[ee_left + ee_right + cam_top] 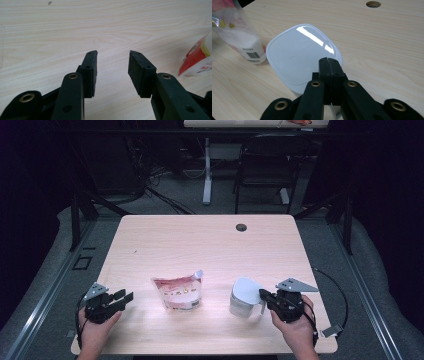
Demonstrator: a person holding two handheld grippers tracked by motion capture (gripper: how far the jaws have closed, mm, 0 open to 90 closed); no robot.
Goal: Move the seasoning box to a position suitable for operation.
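The right hand-held gripper (263,296) is held at the near right of the desk (200,240), its jaws pressed together over the edge of a white lidded container (244,297). Whether a handle is pinched between them cannot be told. The left hand-held gripper (122,299) is kept spread, with nothing between its jaws, well apart from a red-and-white pouch (179,292) standing beside the container.

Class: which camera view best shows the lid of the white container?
The right gripper view: the white container's lid lies close up, with embossed lettering visible, just ahead of the shut right tool. The high view shows the lid small and tilted. The left gripper view faces bare table.
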